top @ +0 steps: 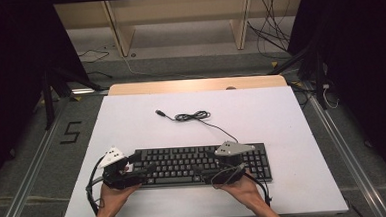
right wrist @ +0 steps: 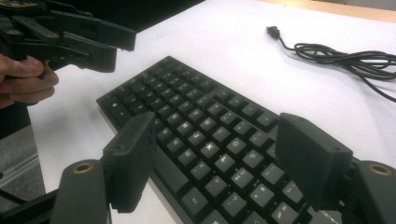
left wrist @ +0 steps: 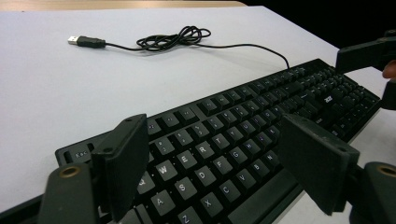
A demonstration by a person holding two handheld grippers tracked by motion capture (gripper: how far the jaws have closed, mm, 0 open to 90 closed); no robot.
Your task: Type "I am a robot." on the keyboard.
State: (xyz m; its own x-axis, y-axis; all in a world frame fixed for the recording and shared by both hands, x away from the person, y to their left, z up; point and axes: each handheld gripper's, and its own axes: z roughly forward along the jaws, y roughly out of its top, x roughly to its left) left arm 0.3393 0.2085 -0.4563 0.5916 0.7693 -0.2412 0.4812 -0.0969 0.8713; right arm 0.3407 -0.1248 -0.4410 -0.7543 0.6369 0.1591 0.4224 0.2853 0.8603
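A: The keyboard [top: 204,164] lies flat near the front edge of the table [top: 131,116], long axis running left to right, keys up.

B: And its cable [top: 194,116] coils behind it. Left gripper [top: 143,170] is spread wide over the keys; right gripper [top: 200,172] is spread too, pinching nothing.

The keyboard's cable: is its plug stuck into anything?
No. In the left gripper view the plug lies loose on the white table, at the free end of the coiled cable from the keyboard.
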